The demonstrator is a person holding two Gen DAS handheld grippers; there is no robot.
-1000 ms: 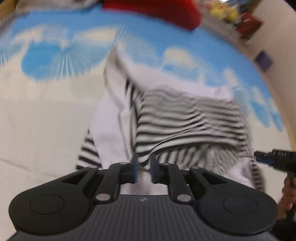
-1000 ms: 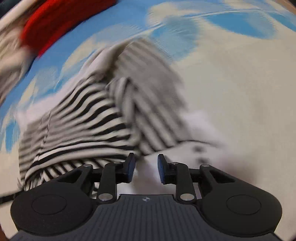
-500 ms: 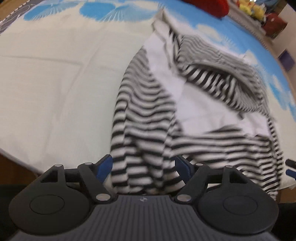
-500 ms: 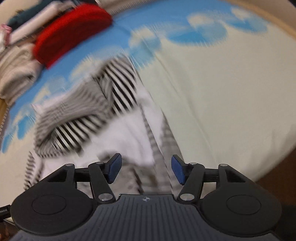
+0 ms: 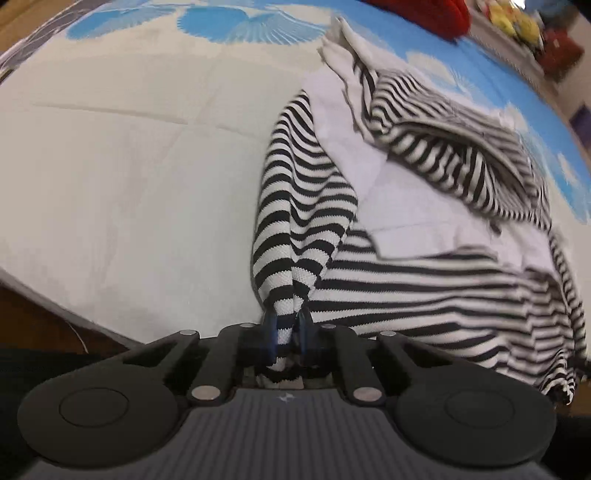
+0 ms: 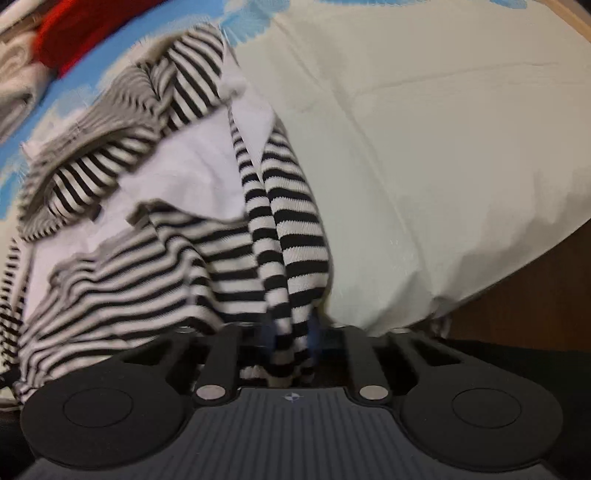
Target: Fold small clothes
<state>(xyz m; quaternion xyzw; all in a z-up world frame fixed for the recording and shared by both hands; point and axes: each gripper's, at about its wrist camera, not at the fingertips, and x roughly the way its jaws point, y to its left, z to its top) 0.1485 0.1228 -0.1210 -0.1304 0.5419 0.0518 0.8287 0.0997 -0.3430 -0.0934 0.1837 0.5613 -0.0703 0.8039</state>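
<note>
Now the left gripper (image 5: 286, 325) is closing on the near end of a striped sleeve (image 5: 303, 206), its blue pads (image 5: 269, 328) pressing a bunched fold of the black-and-white knit that fills the narrow gap between them. From there the sleeve runs away from the camera, taut and slightly twisted, up to the striped garment (image 5: 443, 280), which lies crumpled on the cream sheet (image 5: 129, 184) with white lining fabric (image 5: 406, 206) showing in its middle. At the far edge, the sheet carries a blue pattern (image 5: 229, 22), and a red cloth (image 5: 424, 14) sits beyond it. On the other side, the right gripper (image 6: 291, 332) is likewise closing around the other striped sleeve (image 6: 291, 229), the knit pinched between its blue pads (image 6: 314, 332), though this view is blurred near the tips. That sleeve stretches back toward the garment's body, which lies left of it in the right wrist view, near the sheet's front edge, where brown wood (image 6: 535, 295) shows below. A red cloth (image 6: 77, 37) and pale folded fabrics (image 6: 14, 74) lie at the upper left.
</note>
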